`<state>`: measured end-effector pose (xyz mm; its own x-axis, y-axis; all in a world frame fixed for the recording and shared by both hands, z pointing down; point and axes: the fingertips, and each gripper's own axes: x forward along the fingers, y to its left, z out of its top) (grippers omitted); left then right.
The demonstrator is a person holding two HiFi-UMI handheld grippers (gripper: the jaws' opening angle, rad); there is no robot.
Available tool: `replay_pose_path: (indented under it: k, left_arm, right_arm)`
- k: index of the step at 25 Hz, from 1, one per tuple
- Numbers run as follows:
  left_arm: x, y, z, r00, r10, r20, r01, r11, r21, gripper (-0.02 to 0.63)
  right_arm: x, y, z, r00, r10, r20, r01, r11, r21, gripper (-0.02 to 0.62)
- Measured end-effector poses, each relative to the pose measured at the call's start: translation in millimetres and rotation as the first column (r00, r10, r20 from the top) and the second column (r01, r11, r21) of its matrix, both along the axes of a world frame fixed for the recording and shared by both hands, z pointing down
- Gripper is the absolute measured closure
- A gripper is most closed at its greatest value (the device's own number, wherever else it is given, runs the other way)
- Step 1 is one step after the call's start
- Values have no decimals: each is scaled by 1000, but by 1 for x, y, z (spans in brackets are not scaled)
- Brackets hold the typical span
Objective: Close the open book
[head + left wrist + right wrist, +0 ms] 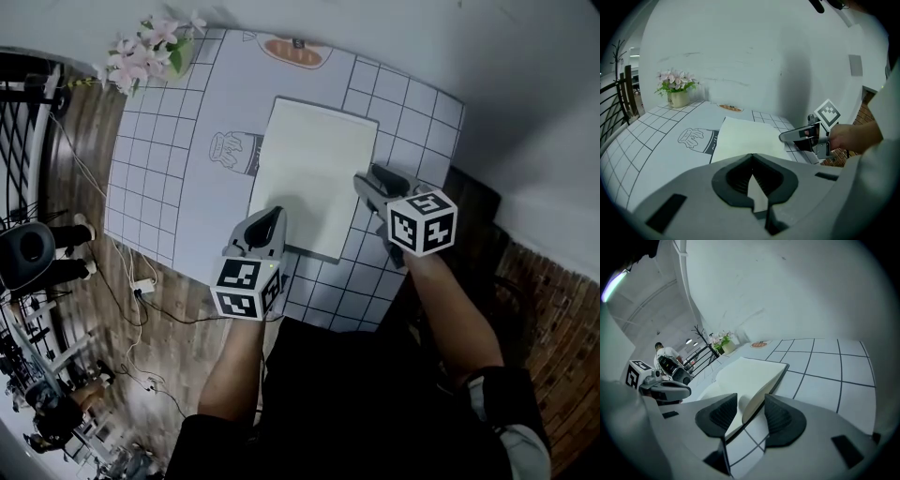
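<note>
Book (314,173) open flat mid-table, blank off-white pages, dark cover rim showing at right edge. Table (150,178) covered with smooth white cloth, dark grid lines; printed jar drawing (234,150) just left of book, orange oval print (295,49) beyond it. Pink flowers in small pot (150,47) at far left corner, well apart. Left gripper (272,217) over book's near left corner, jaws drawn together, sliver of white in slit. Right gripper (367,180) at right edge, jaws wide, page stack between pads, unpressed.
</note>
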<state>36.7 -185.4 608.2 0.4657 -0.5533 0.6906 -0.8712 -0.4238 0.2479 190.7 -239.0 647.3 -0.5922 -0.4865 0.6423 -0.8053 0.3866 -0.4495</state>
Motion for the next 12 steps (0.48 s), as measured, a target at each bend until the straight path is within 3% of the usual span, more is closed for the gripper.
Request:
replay_pose_path:
  k: [9, 12]
  left_arm:
    - [-31, 1, 23, 998, -44, 32, 46, 998, -36, 598]
    - [-42, 7, 37, 995, -58, 78, 63, 996, -61, 598]
  right_arm:
    - [-6, -10, 16, 990, -12, -140, 9, 1000, -24, 436]
    - [-1, -10, 17, 987, -9, -161, 5, 1000, -27, 488]
